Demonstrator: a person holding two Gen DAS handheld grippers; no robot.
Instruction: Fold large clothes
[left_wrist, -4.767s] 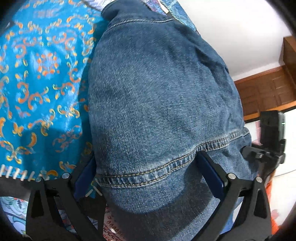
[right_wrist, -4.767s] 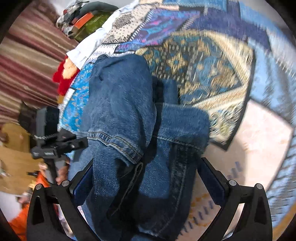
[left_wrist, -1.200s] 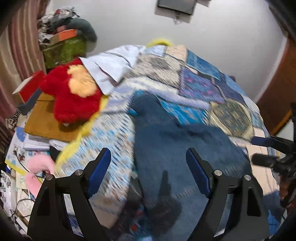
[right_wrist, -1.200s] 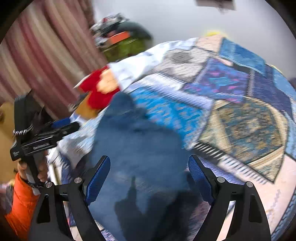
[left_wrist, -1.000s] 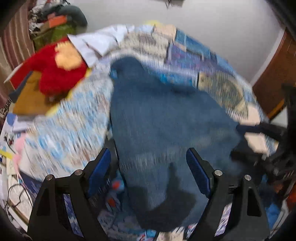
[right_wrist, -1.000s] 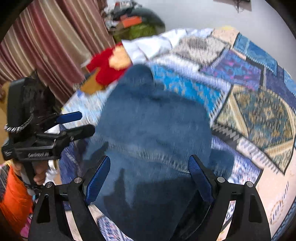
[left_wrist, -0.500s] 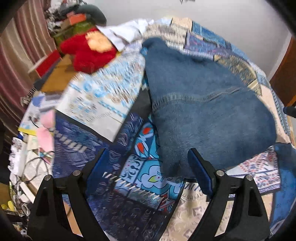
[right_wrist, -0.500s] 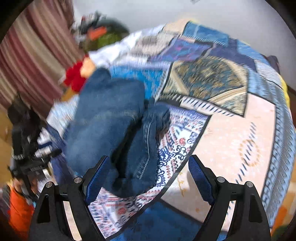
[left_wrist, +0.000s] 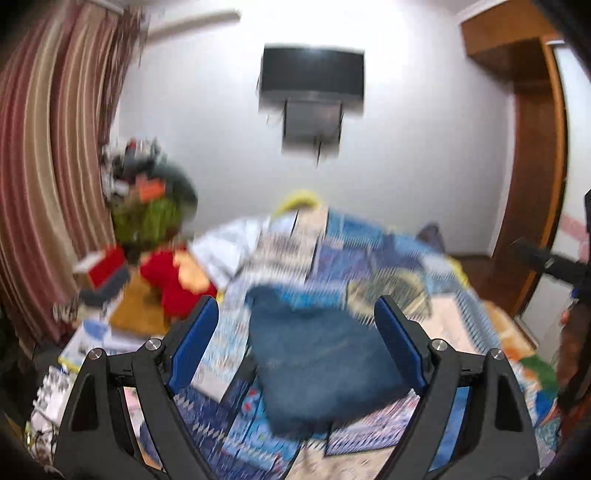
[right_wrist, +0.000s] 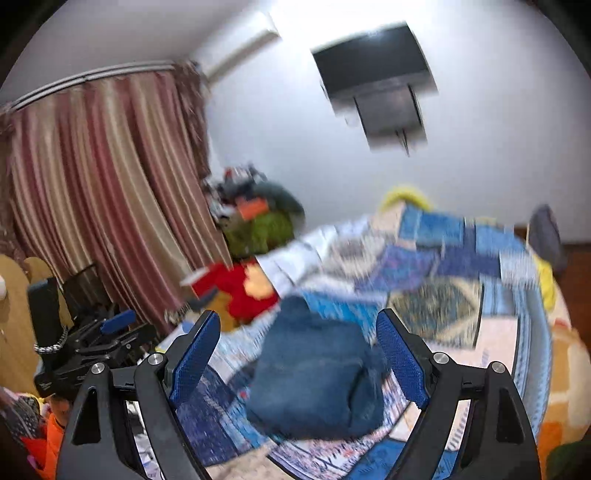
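The folded blue jeans (left_wrist: 317, 354) lie in a compact bundle on the patterned bedspread (left_wrist: 406, 258); they also show in the right wrist view (right_wrist: 314, 380). My left gripper (left_wrist: 295, 328) is open and empty, held well back from and above the jeans. My right gripper (right_wrist: 297, 336) is open and empty, also pulled back from the jeans. The left gripper shows from the side in the right wrist view (right_wrist: 110, 332). Both views are motion-blurred.
A red plush toy (left_wrist: 173, 277) and a white cloth (left_wrist: 236, 240) lie at the bed's far left. A cluttered green pile (right_wrist: 258, 221) stands by the striped curtain (right_wrist: 103, 184). A wall-mounted screen (left_wrist: 312, 77) hangs above. A wooden door frame (left_wrist: 535, 166) is at right.
Both grippers have let go of the jeans, lifted and pulled back from the bed. The views now tilt up to the wall. The jeans rest folded on the bedspread.
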